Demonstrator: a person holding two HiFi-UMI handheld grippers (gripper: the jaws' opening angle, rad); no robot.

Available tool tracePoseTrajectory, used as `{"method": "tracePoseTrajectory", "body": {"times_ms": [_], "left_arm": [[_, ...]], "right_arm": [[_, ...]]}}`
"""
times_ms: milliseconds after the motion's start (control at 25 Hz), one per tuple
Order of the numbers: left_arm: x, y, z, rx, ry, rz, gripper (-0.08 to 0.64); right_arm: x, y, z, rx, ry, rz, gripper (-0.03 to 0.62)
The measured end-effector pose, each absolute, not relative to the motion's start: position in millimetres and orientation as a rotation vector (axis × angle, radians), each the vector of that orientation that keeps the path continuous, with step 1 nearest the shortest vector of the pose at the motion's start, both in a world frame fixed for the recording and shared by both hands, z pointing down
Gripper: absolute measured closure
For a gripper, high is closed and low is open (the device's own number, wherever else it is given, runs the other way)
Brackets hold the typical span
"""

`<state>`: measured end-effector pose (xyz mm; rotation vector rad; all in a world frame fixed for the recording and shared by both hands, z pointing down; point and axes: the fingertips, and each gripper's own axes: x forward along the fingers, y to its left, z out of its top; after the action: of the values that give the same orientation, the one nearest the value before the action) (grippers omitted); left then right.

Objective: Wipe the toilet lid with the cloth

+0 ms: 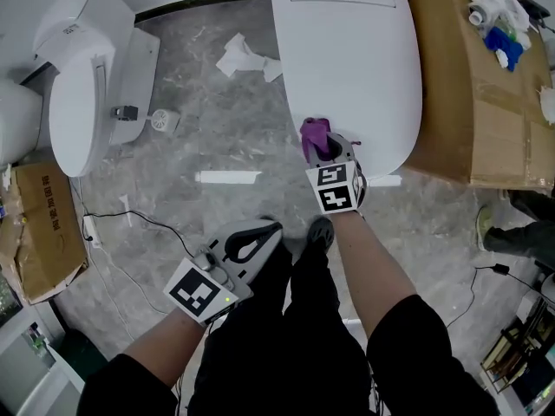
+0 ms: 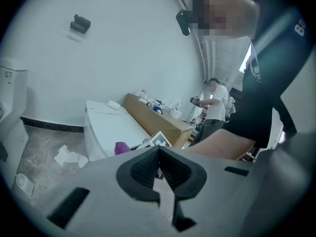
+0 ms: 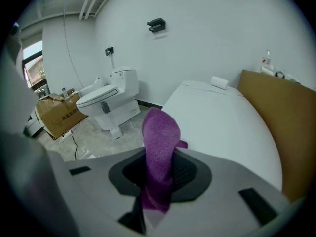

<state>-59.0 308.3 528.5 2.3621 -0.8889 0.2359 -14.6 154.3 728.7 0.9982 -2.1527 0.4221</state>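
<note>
The white toilet lid (image 1: 347, 59) lies closed ahead of me; it also shows in the right gripper view (image 3: 222, 127) and the left gripper view (image 2: 111, 125). My right gripper (image 1: 328, 148) hovers at the lid's near edge, shut on a purple cloth (image 1: 314, 135). In the right gripper view the cloth (image 3: 160, 142) stands up from between the jaws of the right gripper (image 3: 160, 174). My left gripper (image 1: 251, 241) is lower left, above my legs and away from the lid. In its own view the left gripper (image 2: 159, 169) is shut with nothing in it.
A second white toilet (image 1: 87, 76) stands at the left. A long cardboard box (image 1: 486, 85) with small items on it flanks the lid's right side. Crumpled paper (image 1: 243, 59), a white strip (image 1: 227, 177) and a cable lie on the grey floor. Another person (image 2: 215, 107) stands far back.
</note>
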Motion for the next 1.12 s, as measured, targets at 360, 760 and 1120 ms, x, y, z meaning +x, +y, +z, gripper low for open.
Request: {"method": "tracePoseTrajectory", "body": {"times_ms": [360,760,1120], "left_arm": [[9,328,541,2.346,-0.810,0.239,0.545],[58,313,504,2.449,-0.774,0.247,0.545],[44,322,396,2.492,-0.854,0.198,0.545]], "right_arm": [[143,152,733,1.227,-2.026,0.485,0.495],[224,181,719,1.365,-1.929,0.642,0.495],[172,263,560,1.189,-2.111,0.652,0.495]]}}
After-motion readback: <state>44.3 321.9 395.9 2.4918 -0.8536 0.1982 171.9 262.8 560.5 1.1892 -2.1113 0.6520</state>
